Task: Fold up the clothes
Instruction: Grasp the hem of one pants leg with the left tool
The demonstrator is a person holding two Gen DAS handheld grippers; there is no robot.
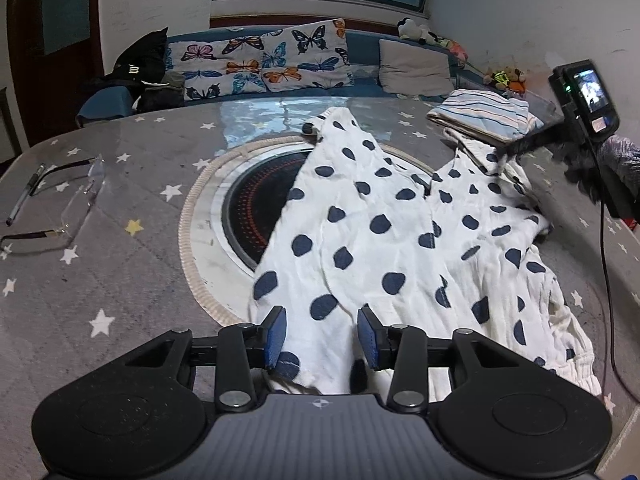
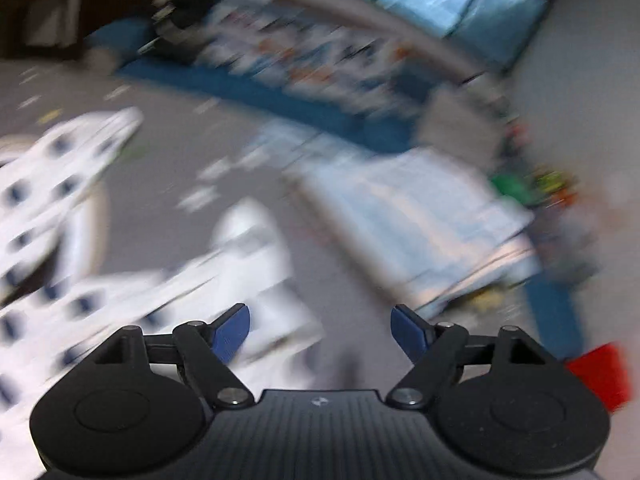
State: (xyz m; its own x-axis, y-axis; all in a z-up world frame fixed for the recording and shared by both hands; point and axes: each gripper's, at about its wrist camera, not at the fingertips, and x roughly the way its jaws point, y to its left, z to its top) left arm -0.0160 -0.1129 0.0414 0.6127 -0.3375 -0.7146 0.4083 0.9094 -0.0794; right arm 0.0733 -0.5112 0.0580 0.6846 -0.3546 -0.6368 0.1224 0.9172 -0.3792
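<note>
Straddling the near hem of the polka-dot garment (image 1: 384, 232) sprawled unfolded across the bench (image 1: 120, 280) at frame centre, the left hand-held gripper (image 1: 322, 338) gapes half-open, gripping nothing — the right hand-held gripper (image 2: 320, 334), blurred, spreads wide and empty, likely to pinch corners.

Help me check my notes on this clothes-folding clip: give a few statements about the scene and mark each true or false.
1. The left tongs are open over the polka-dot garment. True.
2. The right tongs are shut on cloth. False: they are open and hold nothing.
3. A striped folded cloth lies beyond the garment. True.
4. The eyeglasses rest on the garment. False: they lie apart, on the star-patterned cover.
</note>
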